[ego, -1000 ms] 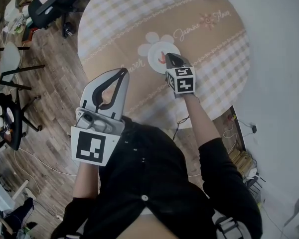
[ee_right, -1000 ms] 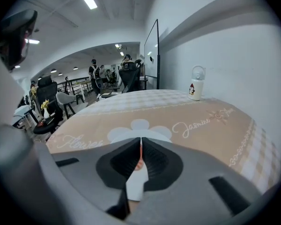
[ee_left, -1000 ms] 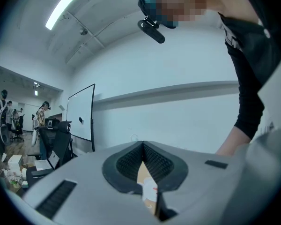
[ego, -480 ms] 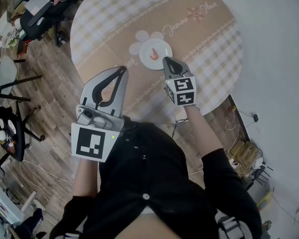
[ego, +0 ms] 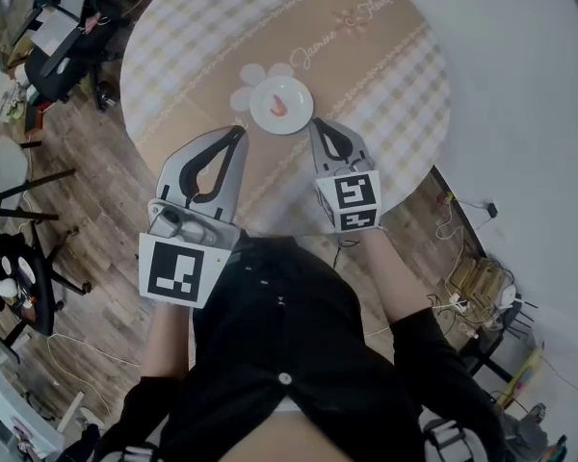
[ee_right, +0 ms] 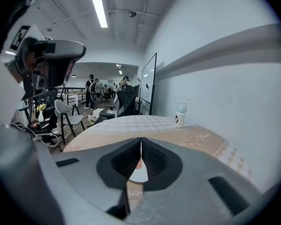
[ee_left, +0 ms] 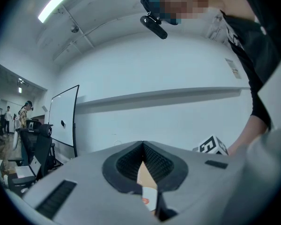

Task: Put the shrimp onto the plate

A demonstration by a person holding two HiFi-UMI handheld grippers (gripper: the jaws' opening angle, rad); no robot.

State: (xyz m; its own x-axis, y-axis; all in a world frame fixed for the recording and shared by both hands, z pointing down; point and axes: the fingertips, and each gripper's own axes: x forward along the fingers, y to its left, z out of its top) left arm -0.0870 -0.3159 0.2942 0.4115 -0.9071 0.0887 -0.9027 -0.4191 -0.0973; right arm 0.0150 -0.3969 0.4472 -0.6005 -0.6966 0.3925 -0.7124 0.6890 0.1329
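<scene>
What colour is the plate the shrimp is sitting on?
The plate is white, with the orange-red shrimp on it; clearest in the head view.

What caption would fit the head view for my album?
Shrimp on the plate, round table; left gripper and right gripper shut, empty, hovering just short of it.

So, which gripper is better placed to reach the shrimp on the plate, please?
Probably the right gripper: its shut jaws end beside the plate, shrimp straight ahead. The left gripper looks held higher.
</scene>
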